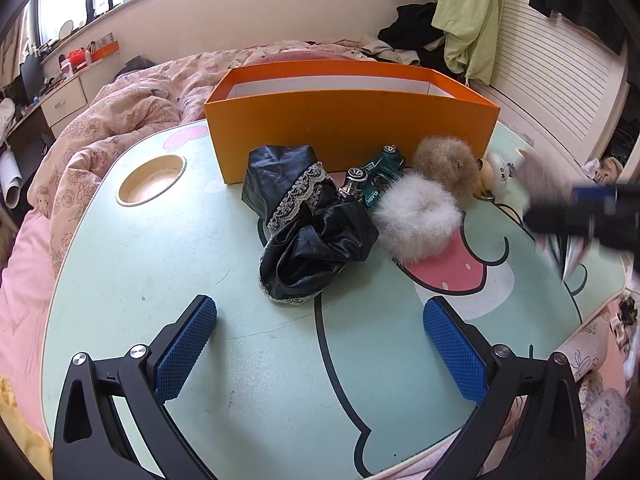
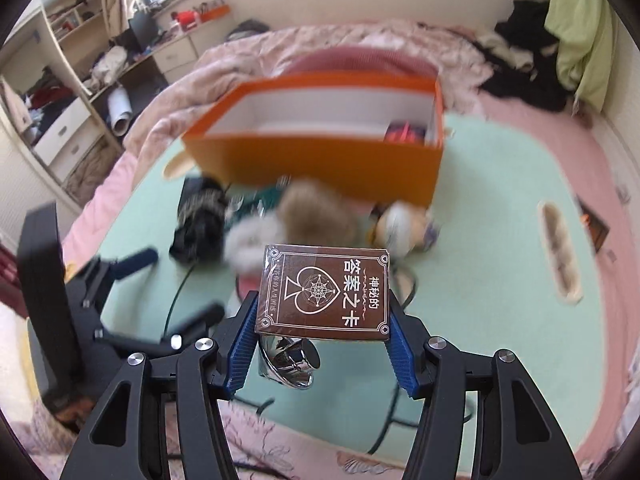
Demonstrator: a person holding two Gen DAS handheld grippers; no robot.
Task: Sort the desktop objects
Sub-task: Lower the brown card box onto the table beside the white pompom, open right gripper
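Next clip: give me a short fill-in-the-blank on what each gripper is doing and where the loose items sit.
1. The right gripper is shut on a brown ____ box.
2. The left gripper stands ____ above the table, nothing between its pads.
3. The orange box stands ____ the white pompom and black cloth.

Missing words: card; open; behind

The pale green table (image 1: 160,264) carries an orange box (image 1: 352,128) — in front of it black cloth (image 1: 308,232), a toy car (image 1: 380,176), two fluffy pom-poms (image 1: 420,220) and a small figurine (image 1: 496,172).
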